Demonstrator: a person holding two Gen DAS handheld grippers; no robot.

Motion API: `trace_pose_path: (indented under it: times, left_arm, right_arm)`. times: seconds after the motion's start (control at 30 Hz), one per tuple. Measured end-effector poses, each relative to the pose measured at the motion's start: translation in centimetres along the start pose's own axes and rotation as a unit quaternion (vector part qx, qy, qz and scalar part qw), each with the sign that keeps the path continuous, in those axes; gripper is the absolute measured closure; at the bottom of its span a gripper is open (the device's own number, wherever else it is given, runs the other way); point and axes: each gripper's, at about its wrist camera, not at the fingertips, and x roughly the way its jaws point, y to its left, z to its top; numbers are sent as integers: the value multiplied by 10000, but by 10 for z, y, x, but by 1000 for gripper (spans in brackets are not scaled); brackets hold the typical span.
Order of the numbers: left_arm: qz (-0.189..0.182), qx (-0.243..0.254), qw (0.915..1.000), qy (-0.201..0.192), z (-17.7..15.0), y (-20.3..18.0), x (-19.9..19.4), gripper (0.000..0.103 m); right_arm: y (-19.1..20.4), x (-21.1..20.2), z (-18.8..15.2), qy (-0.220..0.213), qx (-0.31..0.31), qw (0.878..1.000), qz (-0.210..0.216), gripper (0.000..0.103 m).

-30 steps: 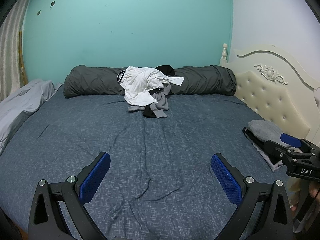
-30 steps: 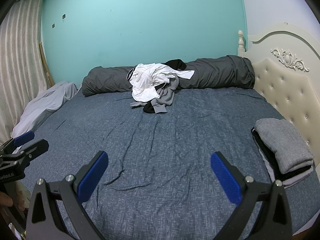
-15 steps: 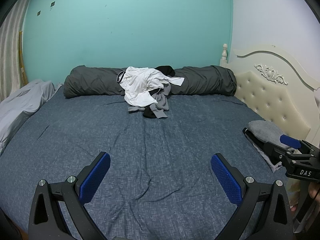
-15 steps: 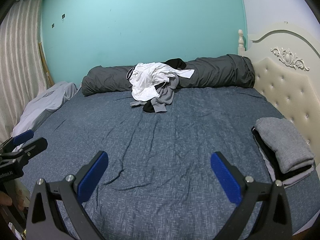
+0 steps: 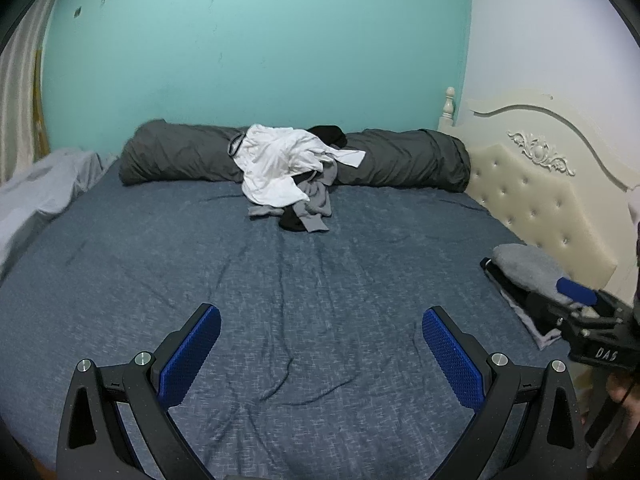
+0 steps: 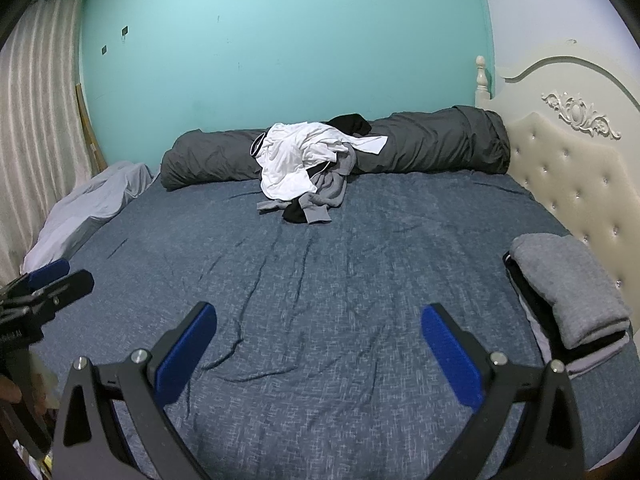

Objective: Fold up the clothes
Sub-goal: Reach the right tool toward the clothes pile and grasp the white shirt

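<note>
Both grippers hung above the near edge of the bed (image 5: 320, 280), side by side and well apart. The left gripper (image 5: 321, 354) had its blue-padded fingers spread wide with only wrinkled blue sheet between them; it held nothing. The right gripper (image 6: 319, 350) was equally wide open and empty, and its tip showed at the right edge of the left wrist view, just in front of the folded stack.

The unfolded clothes lay in a heap (image 6: 310, 168) at the far middle of the bed, half draped over a long dark grey rolled duvet (image 6: 440, 146) that ran along the teal wall (image 6: 280, 40). In the heap, a white garment (image 5: 280, 164) lay on top, a grey one (image 5: 316, 196) spilled down onto the sheet below it, and black fabric showed both at the top and at the near foot of the pile.

At the right side of the bed, next to the cream tufted headboard (image 6: 572, 176), sat a stack of folded clothes (image 6: 568, 284), a grey piece topmost over black and pale layers. A crumpled light grey cover (image 6: 84, 212) lay along the left edge of the bed, beside a striped curtain (image 6: 36, 120).
</note>
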Motion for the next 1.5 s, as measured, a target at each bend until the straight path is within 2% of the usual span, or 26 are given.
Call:
trace_pose_path:
  times: [0.1, 0.27, 0.43, 0.53, 0.73, 0.83, 1.0, 1.2, 1.5]
  left_arm:
    - [-37, -169, 9998, 45, 0, 10, 15, 0]
    - [173, -233, 9996, 41, 9, 31, 45, 0]
    - [405, -272, 9988, 11, 26, 55, 81, 0]
    - [575, -277, 9980, -2, 38, 72, 110, 0]
    - [629, -330, 9975, 23, 60, 98, 188, 0]
    - [582, -331, 9977, 75, 66, 109, 232, 0]
    - [599, -522, 9968, 109, 73, 131, 295, 0]
    - [634, -808, 9943, 293, 82, 157, 338, 0]
    - [625, -1085, 9895, 721, 102, 196, 397, 0]
  right_arm:
    - [-2, 15, 0, 88, -21, 10000, -14, 0]
    - [-5, 47, 3, 199, -37, 9998, 14, 0]
    - [-4, 96, 20, 289, -51, 9995, 82, 0]
    - [-2, 129, 36, 226, -86, 9994, 262, 0]
    - [-3, 219, 70, 259, -179, 9983, 486, 2]
    - [-7, 277, 89, 405, -151, 9969, 653, 16]
    - [-4, 357, 112, 511, -307, 9942, 898, 24]
    - [-3, 425, 126, 833, -101, 9919, 951, 24]
    - [13, 525, 178, 1133, -111, 9896, 882, 25]
